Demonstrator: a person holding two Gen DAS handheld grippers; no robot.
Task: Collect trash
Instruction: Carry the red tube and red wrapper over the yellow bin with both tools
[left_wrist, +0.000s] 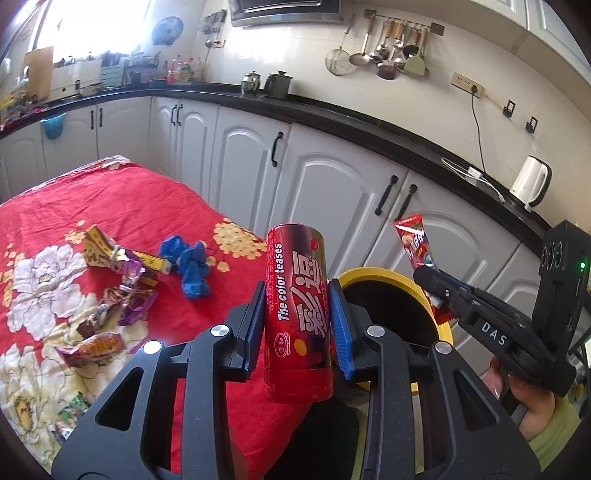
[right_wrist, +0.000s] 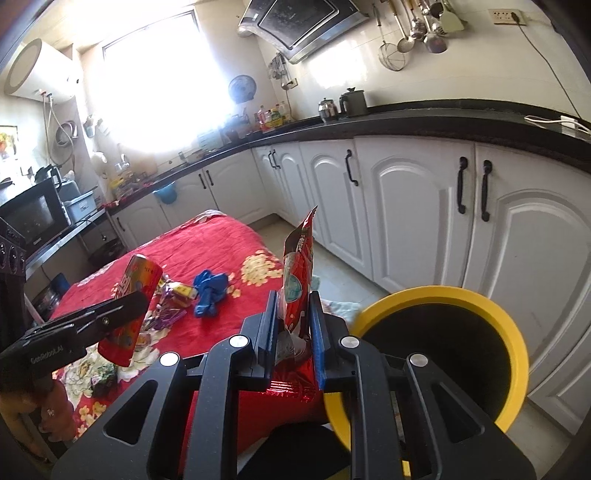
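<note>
Clamped upright in your left claw (left_wrist: 297, 314) is a red candy tube (left_wrist: 297, 314), pads pressing both its sides, so it rides steady toward the yellow-rimmed bin (right_wrist: 517, 332) just right of it. Your right claw (right_wrist: 293, 328) pinches a red snack wrapper (right_wrist: 297, 273) low down, leaving the top to stand free above the fingers; the bin's dark mouth sits near and to its right, probably the drop spot for both. More trash waits on the tabletop under its red flowered cloth (left_wrist: 129, 199): crumpled wrappers (left_wrist: 122, 280) and a blue glove (left_wrist: 190, 266), left and farther off. Beyond run white cabinets (left_wrist: 325, 177), a black kitchen counter and hanging utensils (left_wrist: 388, 51).
</note>
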